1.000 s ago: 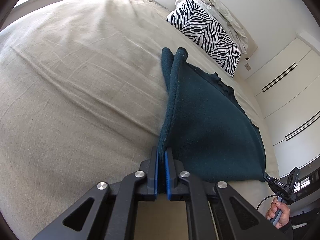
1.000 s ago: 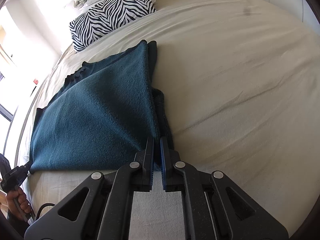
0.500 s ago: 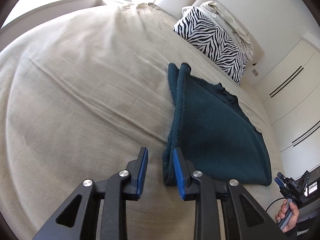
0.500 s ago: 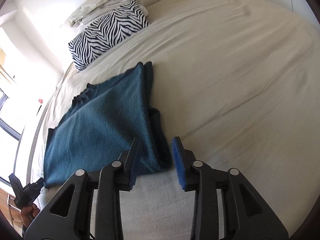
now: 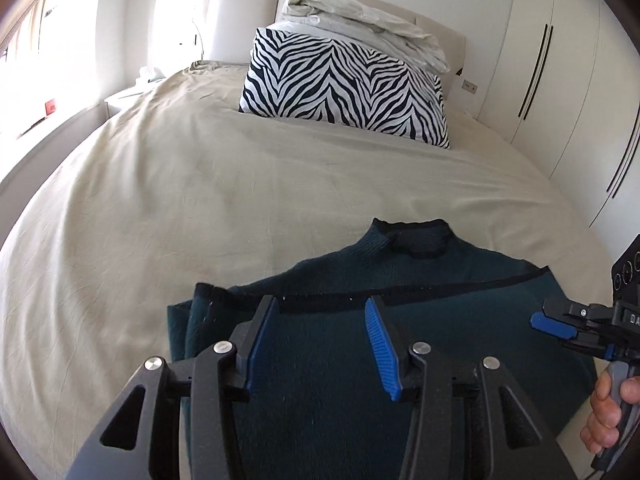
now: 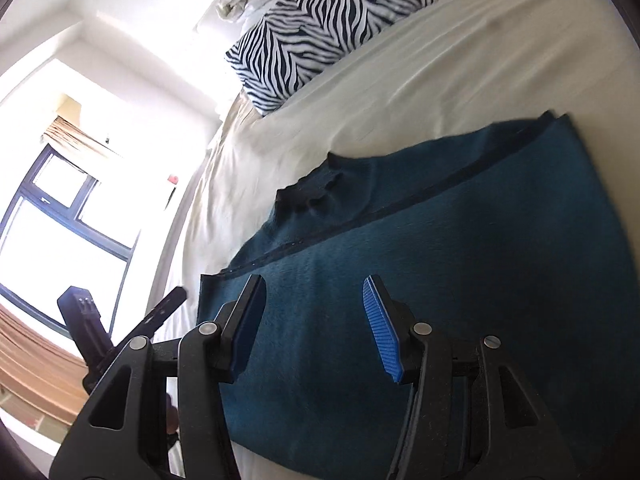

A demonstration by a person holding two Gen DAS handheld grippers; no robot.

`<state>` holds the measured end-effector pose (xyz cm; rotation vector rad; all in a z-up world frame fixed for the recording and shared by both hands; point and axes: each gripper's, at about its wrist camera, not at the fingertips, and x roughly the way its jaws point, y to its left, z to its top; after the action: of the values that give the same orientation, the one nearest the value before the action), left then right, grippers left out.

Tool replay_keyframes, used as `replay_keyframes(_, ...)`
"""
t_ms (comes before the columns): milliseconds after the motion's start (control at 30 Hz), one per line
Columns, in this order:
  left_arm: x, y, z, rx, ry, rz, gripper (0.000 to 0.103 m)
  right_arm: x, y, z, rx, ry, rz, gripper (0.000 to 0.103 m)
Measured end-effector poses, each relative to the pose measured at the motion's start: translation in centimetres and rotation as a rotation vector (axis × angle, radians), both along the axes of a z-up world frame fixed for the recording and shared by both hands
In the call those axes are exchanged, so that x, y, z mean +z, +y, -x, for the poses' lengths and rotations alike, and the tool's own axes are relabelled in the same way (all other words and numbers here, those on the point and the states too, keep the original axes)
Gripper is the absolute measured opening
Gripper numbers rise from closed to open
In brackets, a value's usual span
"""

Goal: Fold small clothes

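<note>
A dark teal knitted sweater lies folded on the beige bed sheet, its black-trimmed collar pointing toward the pillows. It also shows in the right wrist view, where a dark hem line runs across it. My left gripper is open and empty, held above the sweater's near left part. My right gripper is open and empty above the sweater's near edge. The right gripper also shows at the right edge of the left wrist view, in a hand.
A zebra-striped pillow leans at the headboard with a crumpled white duvet on top. White wardrobe doors stand on the right. A window is on the left side of the bed.
Both grippers opened and let go of the sweater's edges. They then drew back and turned to face the sweater from its near side.
</note>
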<state>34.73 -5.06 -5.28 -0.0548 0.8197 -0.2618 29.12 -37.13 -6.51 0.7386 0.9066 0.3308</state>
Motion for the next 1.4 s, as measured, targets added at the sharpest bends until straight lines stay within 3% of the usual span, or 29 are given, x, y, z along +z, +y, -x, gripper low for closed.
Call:
replay_keyframes(133,-4.4,1.2,-3.1,0.073,0.11,0.001,0.048,-3.2,2.9,-4.2,0.04,0.058,-0.09,0.048)
replay_keyframes(167,-5.6,2.2,-3.1,0.084,0.118,0.027,0.047,-3.9,3.1,-4.8,0.035,0.063,-0.081,0.047)
replay_keyframes(233,-6.0,3.9,-2.5,0.084,0.084,0.096,0.047,-4.9,2.1,-5.4,0.007,0.049,-0.105,0.035)
replay_keyframes(333,-6.1,5.1,-2.0,0.079,0.079,0.157,0.046,-5.8,-1.8,-5.7,-0.066,0.022,-0.202,0.031)
replay_keyframes(400,-6.3,5.3,-2.0,0.078,0.077,0.172,0.044,-6.0,-5.4,-5.1,-0.167,-0.001,-0.17,0.03)
replay_keyframes(500,-6.3,4.3,-1.8,0.078,0.061,0.113,0.044,-7.0,-10.5,-3.6,-0.307,-0.013,-0.245,0.026)
replay_keyframes(600,-6.4,3.4,-1.6,0.073,0.044,0.053,0.045,-6.2,-13.9,-1.7,-0.427,-0.035,-0.164,0.027)
replay_keyframes(700,-6.5,3.5,-1.5,0.072,0.04,0.054,0.046,-6.0,-16.7,0.2,-0.503,-0.01,-0.153,0.029)
replay_keyframes(767,-6.5,3.6,-1.4,0.072,0.039,0.057,0.046,-4.6,-16.4,1.5,-0.517,-0.01,-0.076,0.033)
replay_keyframes(833,-6.5,3.6,-1.4,0.072,0.035,0.052,0.046,-2.6,-14.9,2.9,-0.456,-0.063,-0.03,0.033)
replay_keyframes(967,-6.5,3.5,-1.2,0.073,0.029,0.048,0.046,-0.3,-7.3,4.1,-0.19,-0.095,-0.031,0.033)
replay_keyframes(1200,-6.6,3.4,-1.2,0.073,0.027,0.046,0.046,-4.6,9.6,5.4,0.218,0.032,-0.132,0.033)
replay_keyframes(1300,-6.6,3.5,-1.2,0.071,0.025,0.051,0.046,-6.8,12.0,5.9,0.255,0.072,-0.103,0.031)
replay_keyframes(1400,-6.6,3.5,-1.0,0.072,0.023,0.053,0.046,-7.9,9.4,6.2,0.189,0.072,-0.209,0.03)
